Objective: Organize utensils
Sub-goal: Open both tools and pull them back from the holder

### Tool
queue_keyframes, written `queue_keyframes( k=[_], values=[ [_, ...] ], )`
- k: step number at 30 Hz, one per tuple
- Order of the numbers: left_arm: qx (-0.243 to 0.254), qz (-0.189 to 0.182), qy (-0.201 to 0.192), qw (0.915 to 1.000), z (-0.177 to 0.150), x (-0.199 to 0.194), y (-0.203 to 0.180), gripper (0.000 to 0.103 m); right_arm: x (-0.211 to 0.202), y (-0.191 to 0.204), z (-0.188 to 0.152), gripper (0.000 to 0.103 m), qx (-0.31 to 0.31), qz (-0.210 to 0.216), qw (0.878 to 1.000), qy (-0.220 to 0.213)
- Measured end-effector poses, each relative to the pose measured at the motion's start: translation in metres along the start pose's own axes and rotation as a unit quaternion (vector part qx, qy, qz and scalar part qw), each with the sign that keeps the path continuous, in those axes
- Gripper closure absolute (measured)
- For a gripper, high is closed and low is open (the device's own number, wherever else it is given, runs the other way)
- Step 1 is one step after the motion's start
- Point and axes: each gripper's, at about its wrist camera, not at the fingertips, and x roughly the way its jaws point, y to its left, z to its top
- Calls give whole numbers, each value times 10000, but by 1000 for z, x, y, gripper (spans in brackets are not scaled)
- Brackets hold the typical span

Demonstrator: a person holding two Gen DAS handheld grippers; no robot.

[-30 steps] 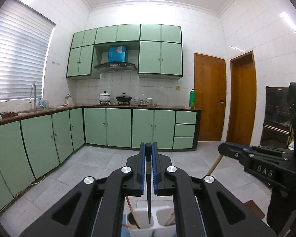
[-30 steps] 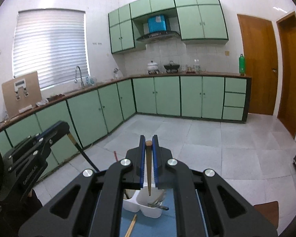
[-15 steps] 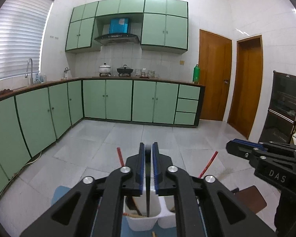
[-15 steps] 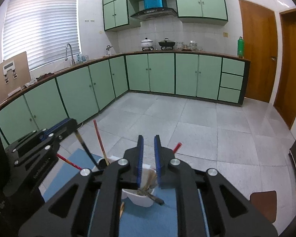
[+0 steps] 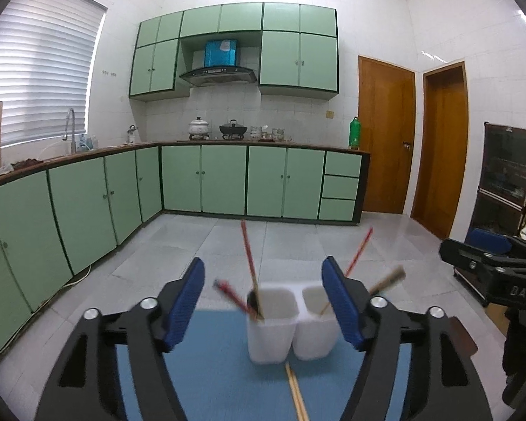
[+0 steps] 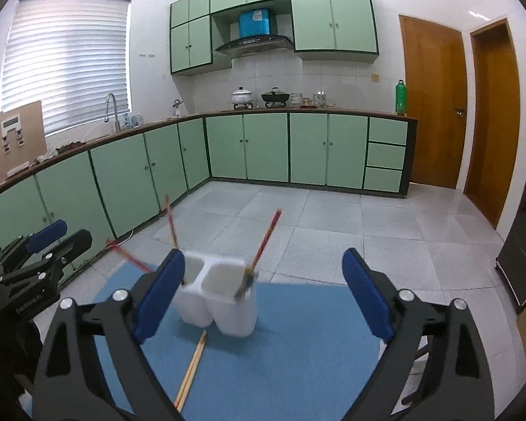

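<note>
A white two-compartment holder (image 5: 273, 333) (image 6: 224, 301) stands on a blue mat (image 5: 210, 368) (image 6: 305, 351). Red chopsticks (image 5: 249, 256) (image 6: 266, 238) lean out of both compartments, blurred. A brown-handled utensil (image 5: 385, 282) sticks out of the right compartment. A pair of wooden chopsticks (image 5: 296, 393) (image 6: 193, 368) lies on the mat in front of the holder. My left gripper (image 5: 263, 266) hovers just before the holder; its jaws are opening, with nothing pressed between the pads. My right gripper (image 6: 263, 256) does the same on the other side, jaws opening and empty.
Green base cabinets (image 5: 224, 182) run along the left and far walls under a counter with pots. Two wooden doors (image 6: 435, 105) are at the right, and a dark cabinet (image 5: 508, 182) stands at the far right. Grey floor tiles lie beyond the mat.
Both grippers sank toward the holder and went from shut to wide open. The thin utensils they pinched have left the jaws; more sticks now stand in the holder.
</note>
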Motion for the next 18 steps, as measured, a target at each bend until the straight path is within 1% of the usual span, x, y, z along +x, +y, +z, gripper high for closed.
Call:
queue_keyframes(
  k=[3,8,13,15,18],
  values=[
    [-59,33,121,9999,-22,-16,2,25,-15,5,-31,8,14,7,10000,80],
    [-109,102,402,9991,-59,-34,4,19,-29,11,-78,6,296,95,9990,314],
    [-122,130,909,9957,-100,-42,7,16,-30,25,-124,6,414,21,9968,683],
    [-166,146,1181,9928,-118,-41,11,16,-26,33,-147,6,474,33,9942,963],
    [-119,206,1479,9887,-139,-36,15,16,-21,42,-175,6,485,43,9904,1290]
  ],
)
